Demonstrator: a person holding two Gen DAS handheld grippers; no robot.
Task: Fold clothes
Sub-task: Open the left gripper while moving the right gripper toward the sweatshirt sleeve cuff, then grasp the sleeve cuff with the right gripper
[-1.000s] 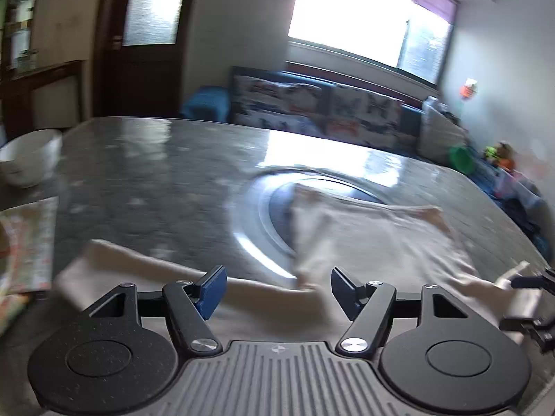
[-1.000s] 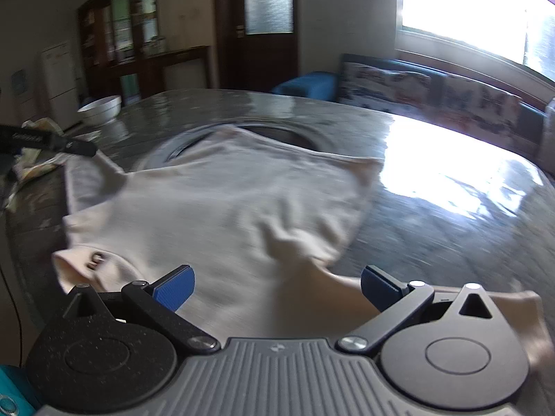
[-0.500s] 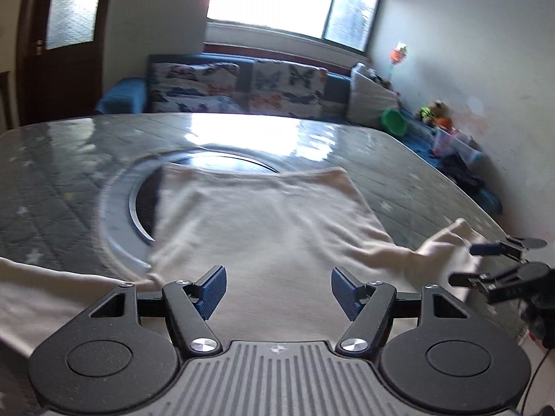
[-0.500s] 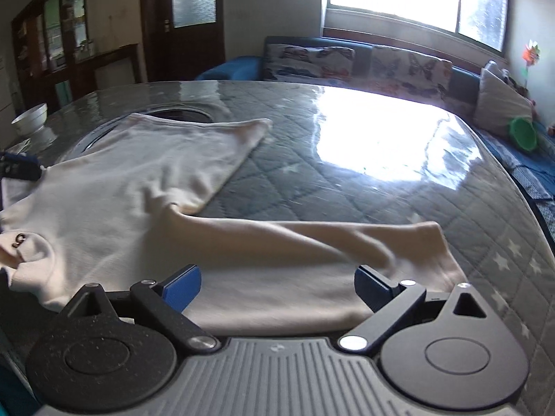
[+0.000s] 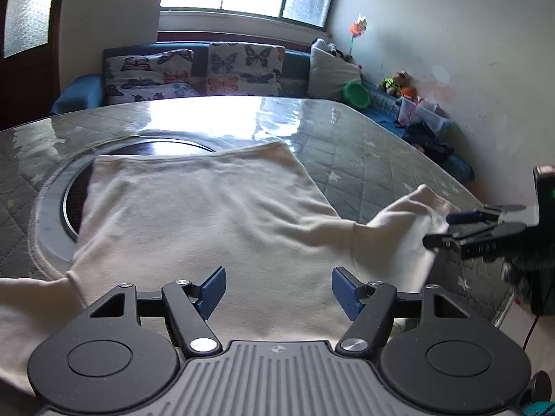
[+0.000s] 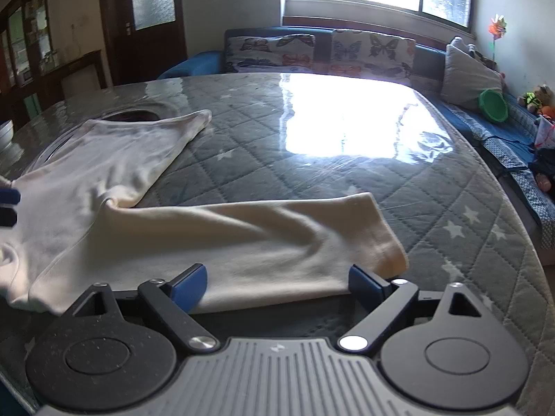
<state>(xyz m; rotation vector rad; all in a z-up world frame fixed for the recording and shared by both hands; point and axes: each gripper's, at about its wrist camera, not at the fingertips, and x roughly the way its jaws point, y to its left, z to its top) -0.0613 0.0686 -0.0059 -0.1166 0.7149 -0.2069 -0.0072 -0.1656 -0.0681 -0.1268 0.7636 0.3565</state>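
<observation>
While its jaws close, the right hand-held gripper (image 6: pixel 275 284) straddles the cream garment's sleeve (image 6: pixel 277 242).

Left gripper (image 5: pixel 278 292): seen from its own wrist camera at lower centre of frame, pointing forward and downward. Blue pads (image 5: pixel 210 291) stand well apart; nothing pressed between them.

Right gripper (image 6: pixel 276 285): lower centre of its own view, also angled downward. Jaws wide but closing; pads (image 6: pixel 189 286) not pressing on anything.

Cross-views: the right gripper shows again at the right edge of the left wrist view, fingers pointing toward frame left. The left gripper's fingertips (image 6: pixel 7 204) just enter the far left edge of the right wrist view.
</observation>
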